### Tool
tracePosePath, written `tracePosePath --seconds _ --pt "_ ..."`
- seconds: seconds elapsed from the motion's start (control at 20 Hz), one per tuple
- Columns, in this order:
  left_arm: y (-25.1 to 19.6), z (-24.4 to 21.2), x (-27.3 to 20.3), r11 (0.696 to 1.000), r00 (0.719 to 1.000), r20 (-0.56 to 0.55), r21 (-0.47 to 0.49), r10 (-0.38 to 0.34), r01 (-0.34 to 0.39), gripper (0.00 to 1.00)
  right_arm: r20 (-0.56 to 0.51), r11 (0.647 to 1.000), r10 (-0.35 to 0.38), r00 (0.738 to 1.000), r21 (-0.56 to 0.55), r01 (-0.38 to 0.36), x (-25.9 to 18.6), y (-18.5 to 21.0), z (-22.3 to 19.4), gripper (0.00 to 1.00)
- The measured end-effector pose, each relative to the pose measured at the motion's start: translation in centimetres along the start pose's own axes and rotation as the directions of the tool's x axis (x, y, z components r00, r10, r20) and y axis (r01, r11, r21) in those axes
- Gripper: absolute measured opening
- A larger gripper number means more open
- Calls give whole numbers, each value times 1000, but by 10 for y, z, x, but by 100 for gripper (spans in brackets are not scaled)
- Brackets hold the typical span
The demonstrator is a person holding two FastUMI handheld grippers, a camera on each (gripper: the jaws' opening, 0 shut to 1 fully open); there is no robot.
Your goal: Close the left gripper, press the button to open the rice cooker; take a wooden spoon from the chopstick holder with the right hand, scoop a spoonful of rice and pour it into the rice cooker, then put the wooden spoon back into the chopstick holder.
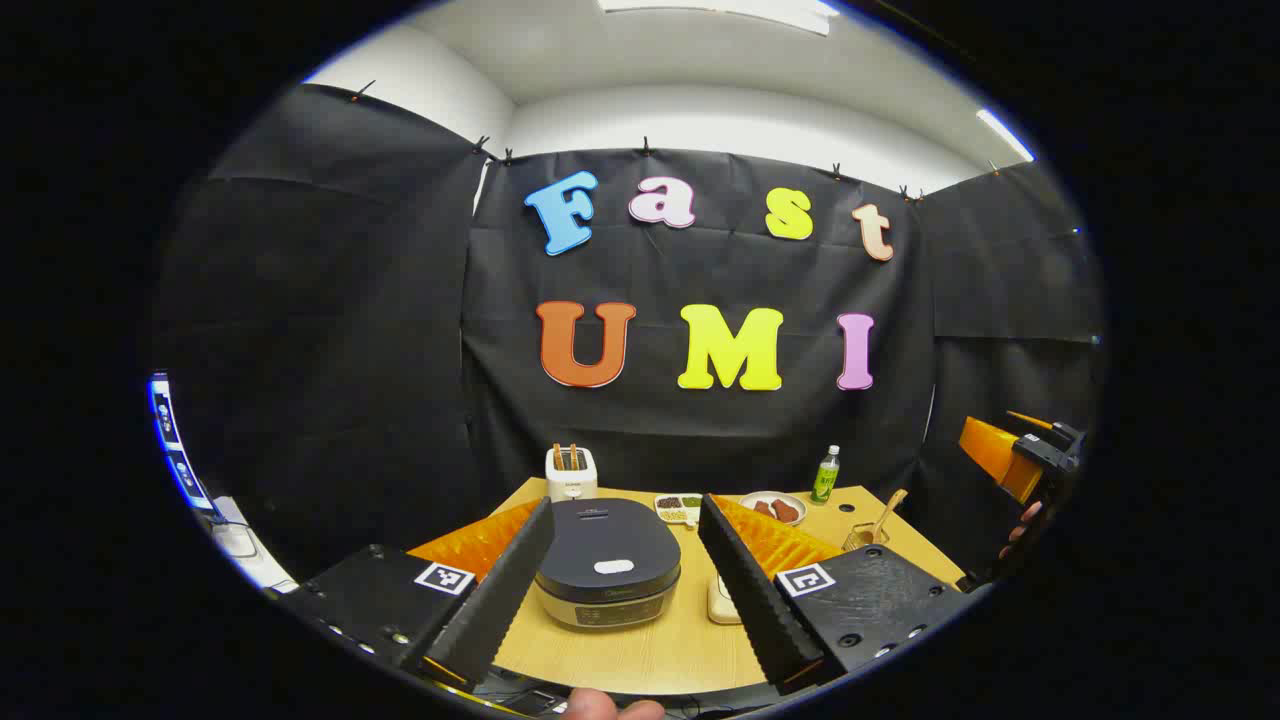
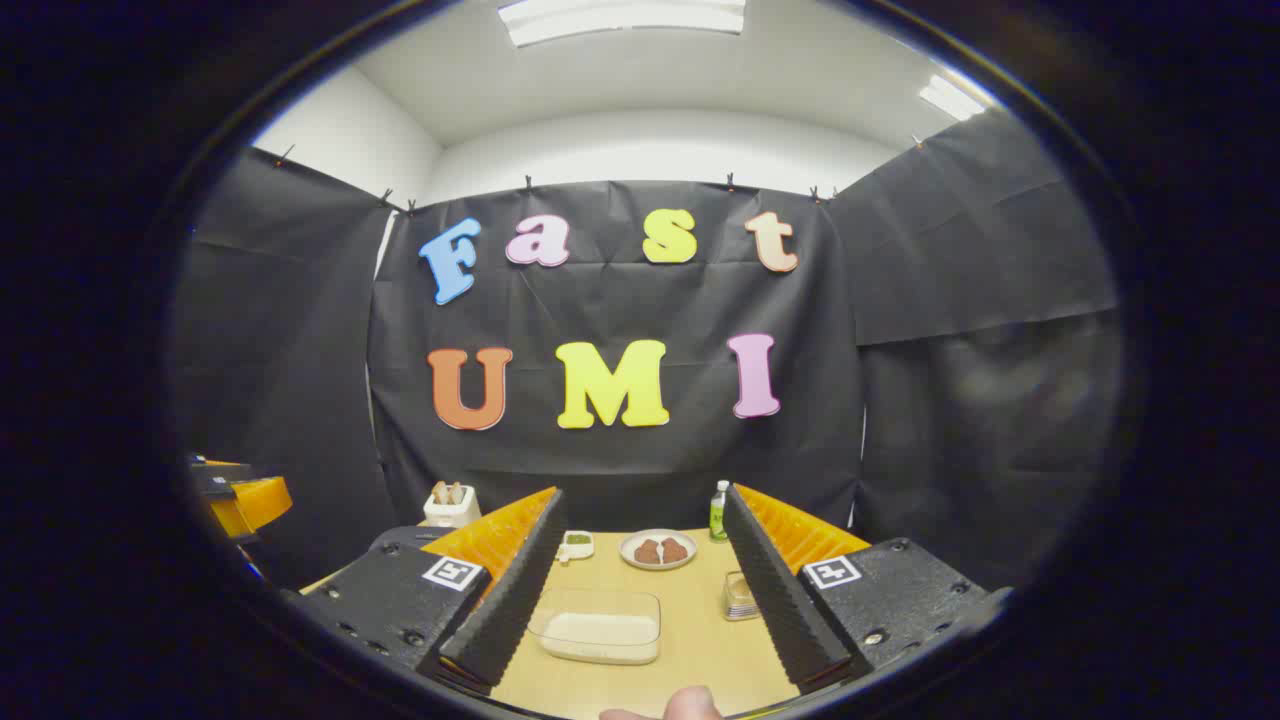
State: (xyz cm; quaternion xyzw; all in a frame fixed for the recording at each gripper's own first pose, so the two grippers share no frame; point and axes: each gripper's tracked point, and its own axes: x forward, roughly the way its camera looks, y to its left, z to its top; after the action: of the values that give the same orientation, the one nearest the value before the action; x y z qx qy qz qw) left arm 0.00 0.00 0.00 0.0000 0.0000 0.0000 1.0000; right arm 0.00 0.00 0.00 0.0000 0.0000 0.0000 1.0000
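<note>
The task is sitting at its first step: the rice cooker (image 1: 607, 562) is resting lid-down and shut near the bench's (image 1: 640, 650) front edge, its pale lid button facing up. The left gripper (image 1: 625, 575) is hanging above it with fingers spread wide, one on each side of the cooker, touching nothing. The next move is calling for those 2 fingers to come together, then to press down on the button. The right gripper (image 2: 640, 590) is also gaping, holding nothing, over a clear tub of rice (image 2: 600, 627). The wooden spoon (image 1: 885, 517) is leaning in the chopstick holder (image 1: 862, 538) toward the bench's right edge.
</note>
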Motion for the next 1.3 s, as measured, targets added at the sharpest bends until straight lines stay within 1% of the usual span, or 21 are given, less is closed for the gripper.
tracePosePath --seconds 0.05,0.1,0.15,0.2,0.45,0.65,0.9,1.05,1.2,1.3 --pt "1 1 0 1000 1000 0 -10 4 -4 94 -3 1000 6 1000 -3 -6 0 4 -1 100" --pt "3 1 0 1000 1000 -1 -22 2 -2 100 -2 1000 10 1000 -2 -10 0 6 -1 100" --pt "3 4 -1 999 1000 0 -33 -2 2 100 0 1000 12 1000 0 -12 0 7 0 100" --pt "3 4 -1 999 1000 2 -37 0 0 95 -5 1000 13 1000 2 -13 0 9 -2 100" --pt "5 -2 0 999 1000 -5 -46 15 -15 95 -27 1000 10 1000 10 -9 -1 10 -9 100" --pt "6 -5 -1 998 1000 -14 -56 20 -21 95 -19 1000 3 1000 -2 -3 -1 6 -7 100" --pt "11 -8 -7 997 999 -25 -61 46 -47 95 -29 1000 7 1000 -6 -8 1 7 -9 100" --pt "10 -17 -2 996 997 -53 -77 49 -53 95 -22 1000 4 1000 -13 -5 2 4 -9 100" --pt "10 -19 1 995 996 -62 -80 58 -63 95 -10 1000 0 1000 -14 0 12 1 -6 100" --pt "9 -26 8 994 994 -85 -80 64 -70 95 -24 1000 2 1000 -8 -2 22 -1 -9 100"
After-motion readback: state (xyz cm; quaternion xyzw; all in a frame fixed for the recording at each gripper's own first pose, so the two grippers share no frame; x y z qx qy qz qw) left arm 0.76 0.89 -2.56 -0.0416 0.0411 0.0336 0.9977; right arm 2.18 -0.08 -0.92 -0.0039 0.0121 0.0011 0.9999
